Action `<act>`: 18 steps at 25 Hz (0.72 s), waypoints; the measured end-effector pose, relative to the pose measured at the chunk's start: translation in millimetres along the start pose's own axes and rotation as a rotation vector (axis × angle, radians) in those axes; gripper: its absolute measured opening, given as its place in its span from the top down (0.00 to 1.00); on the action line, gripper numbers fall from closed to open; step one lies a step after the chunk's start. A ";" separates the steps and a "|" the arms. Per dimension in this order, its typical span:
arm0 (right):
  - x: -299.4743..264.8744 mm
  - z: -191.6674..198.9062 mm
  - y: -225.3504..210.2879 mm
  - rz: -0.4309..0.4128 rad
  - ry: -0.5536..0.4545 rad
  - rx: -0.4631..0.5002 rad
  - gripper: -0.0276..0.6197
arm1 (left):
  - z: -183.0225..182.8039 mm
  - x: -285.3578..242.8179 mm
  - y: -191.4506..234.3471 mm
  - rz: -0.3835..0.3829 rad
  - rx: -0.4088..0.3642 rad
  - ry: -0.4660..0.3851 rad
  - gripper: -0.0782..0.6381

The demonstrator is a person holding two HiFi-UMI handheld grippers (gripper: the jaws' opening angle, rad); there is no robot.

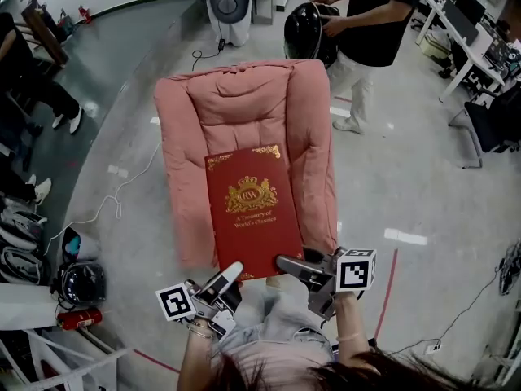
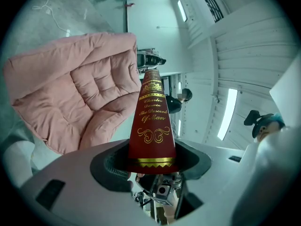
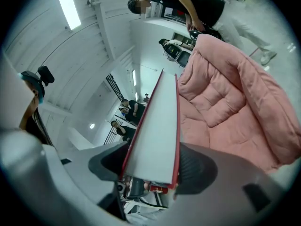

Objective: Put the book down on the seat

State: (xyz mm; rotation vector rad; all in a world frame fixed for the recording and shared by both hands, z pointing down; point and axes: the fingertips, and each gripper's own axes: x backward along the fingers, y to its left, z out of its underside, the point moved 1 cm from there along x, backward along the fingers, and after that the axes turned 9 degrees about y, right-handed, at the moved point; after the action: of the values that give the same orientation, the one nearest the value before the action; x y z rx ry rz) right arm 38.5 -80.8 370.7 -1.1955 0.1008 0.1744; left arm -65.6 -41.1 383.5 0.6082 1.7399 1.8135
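A thick red book with gold print is held flat over the seat of a pink padded armchair. My left gripper is shut on the book's near left corner, at the spine. My right gripper is shut on its near right corner, at the page edge. In the left gripper view the gold-lettered spine stands between the jaws, with the pink armchair to the left. The right gripper view has the white page edge clamped between the jaws and the armchair at the right.
A person in a dark top stands behind the chair holding a black helmet. A white machine is beyond the chair. Cables, a red extinguisher and bags lie at the left. Desks stand at the right.
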 end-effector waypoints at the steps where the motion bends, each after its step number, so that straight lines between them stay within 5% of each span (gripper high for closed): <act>1: -1.1 -1.9 -3.5 0.004 0.003 -0.003 0.48 | -2.6 -1.9 2.6 -0.001 0.003 0.002 0.54; 18: -28.2 -18.5 -60.7 0.057 0.030 -0.106 0.48 | -40.5 -19.2 53.9 -0.051 0.088 0.039 0.54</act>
State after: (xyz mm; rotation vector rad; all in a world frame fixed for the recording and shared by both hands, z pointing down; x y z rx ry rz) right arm 22.4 -121.8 424.4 -1.3023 0.1533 0.2136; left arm -82.1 -84.8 435.7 0.5618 1.8521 1.7332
